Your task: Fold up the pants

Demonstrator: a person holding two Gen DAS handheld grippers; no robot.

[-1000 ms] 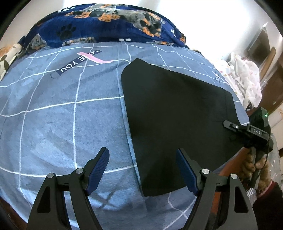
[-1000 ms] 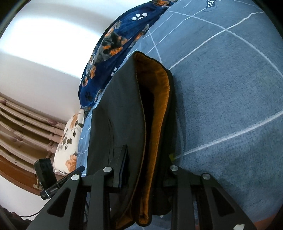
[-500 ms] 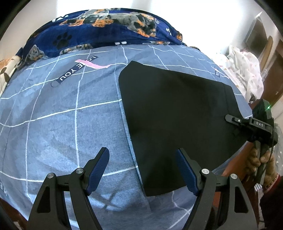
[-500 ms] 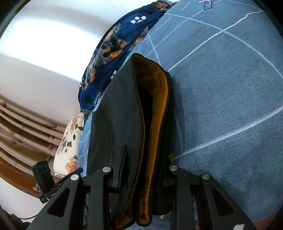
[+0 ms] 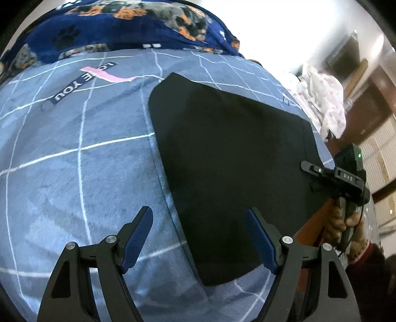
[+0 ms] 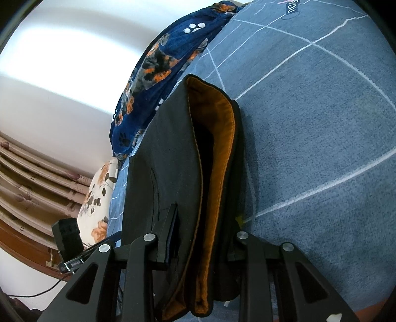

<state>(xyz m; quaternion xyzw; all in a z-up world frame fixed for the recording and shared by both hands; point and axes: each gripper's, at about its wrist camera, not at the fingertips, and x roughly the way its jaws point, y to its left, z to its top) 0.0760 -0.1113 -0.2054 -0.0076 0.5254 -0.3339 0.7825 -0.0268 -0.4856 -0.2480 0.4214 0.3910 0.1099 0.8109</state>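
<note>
Item: black fabric pants (image 5: pixel 235 168), folded into a flat, roughly rectangular panel. Location: on a bed with a grey-blue bedspread with a white grid of lines (image 5: pixel 74 173), right of centre in the left wrist view. Orientation: the panel's long axis runs from the near bed edge away toward the far right; one rounded corner points to the far end of the bed, one narrow corner lies at the near edge.

Detail, right wrist view: the pants (image 6: pixel 173 173) show stacked layers at one edge, with an orange-brown lining (image 6: pixel 217 153) exposed between black outer layers. This edge runs lengthwise away from the camera.

Left gripper (image 5: pixel 199 237): black frame, blue-padded fingers (image 5: pixel 137 237) spread wide, holding nothing. It hovers at the near edge of the bed; one finger is over bare bedspread, the other over the near part of the pants.

Right gripper (image 6: pixel 198 247): black fingers closed narrowly on the layered edge of the pants, cloth passing between them. In the left wrist view, this gripper (image 5: pixel 319 173) meets the right edge of the panel, with a hand (image 5: pixel 344 223) on its handle.

Other: dark blue dog-print blanket (image 5: pixel 123 22) bunched at the far end of the bed; floral cream pillow (image 6: pixel 99 195) beside it; white patterned cloth heap (image 5: pixel 324 99) beyond the bed's right side.
</note>
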